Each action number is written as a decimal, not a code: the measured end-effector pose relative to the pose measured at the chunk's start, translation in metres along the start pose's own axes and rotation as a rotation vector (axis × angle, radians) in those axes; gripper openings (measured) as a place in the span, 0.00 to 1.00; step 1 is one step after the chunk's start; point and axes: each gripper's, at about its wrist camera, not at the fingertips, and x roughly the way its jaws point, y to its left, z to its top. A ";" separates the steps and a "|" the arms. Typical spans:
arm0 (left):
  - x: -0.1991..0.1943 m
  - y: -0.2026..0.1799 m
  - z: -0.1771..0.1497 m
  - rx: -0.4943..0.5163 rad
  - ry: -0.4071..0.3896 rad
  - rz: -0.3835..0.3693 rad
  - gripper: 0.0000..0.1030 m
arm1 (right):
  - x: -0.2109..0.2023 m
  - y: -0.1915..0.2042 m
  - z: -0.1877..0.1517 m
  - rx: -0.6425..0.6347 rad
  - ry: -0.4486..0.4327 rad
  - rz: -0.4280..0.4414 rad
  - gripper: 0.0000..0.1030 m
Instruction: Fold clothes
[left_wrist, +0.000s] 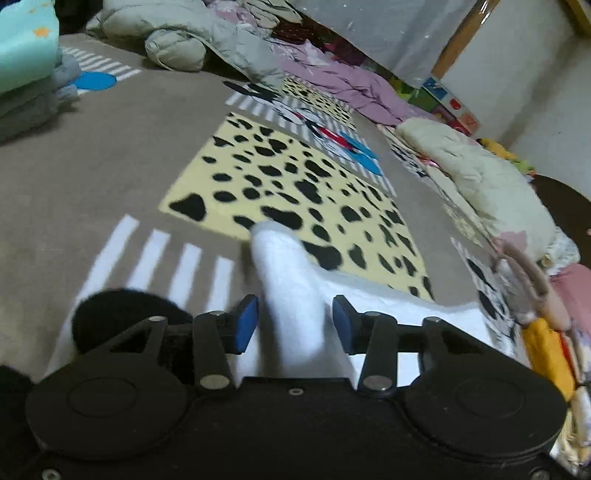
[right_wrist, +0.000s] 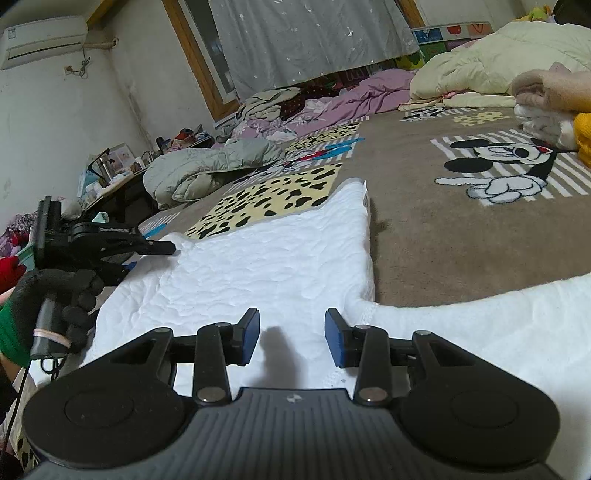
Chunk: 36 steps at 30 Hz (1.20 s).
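Note:
A white quilted garment (right_wrist: 266, 258) lies spread flat on the brown cartoon blanket (right_wrist: 424, 240), and one sleeve (right_wrist: 480, 325) runs off to the right. My right gripper (right_wrist: 291, 336) hovers low over the garment's near part, open, with only a shadow between its blue pads. My left gripper (left_wrist: 295, 325) is open too. A raised fold of the white garment (left_wrist: 291, 280) stands between its fingers, blurred. In the right wrist view the left gripper (right_wrist: 162, 251) sits at the garment's left edge, held by a black-gloved hand (right_wrist: 55, 295).
A grey-green puffer jacket (right_wrist: 207, 170) lies at the blanket's far left. Purple bedding (right_wrist: 369, 92) and a cream quilt (right_wrist: 498, 55) line the back. Folded clothes are stacked at the right (right_wrist: 546, 110) and at the left wrist view's upper left (left_wrist: 26, 55). A cluttered table (right_wrist: 122, 162) stands beside the bed.

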 end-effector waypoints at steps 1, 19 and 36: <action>0.003 0.000 0.002 0.008 0.008 -0.032 0.15 | 0.000 0.000 0.000 0.001 0.000 0.000 0.39; 0.000 0.039 0.008 -0.184 0.044 -0.044 0.51 | 0.003 -0.001 -0.003 0.005 0.001 0.005 0.41; 0.006 -0.032 -0.009 0.398 0.011 0.121 0.18 | 0.003 0.001 -0.005 0.007 0.004 0.011 0.43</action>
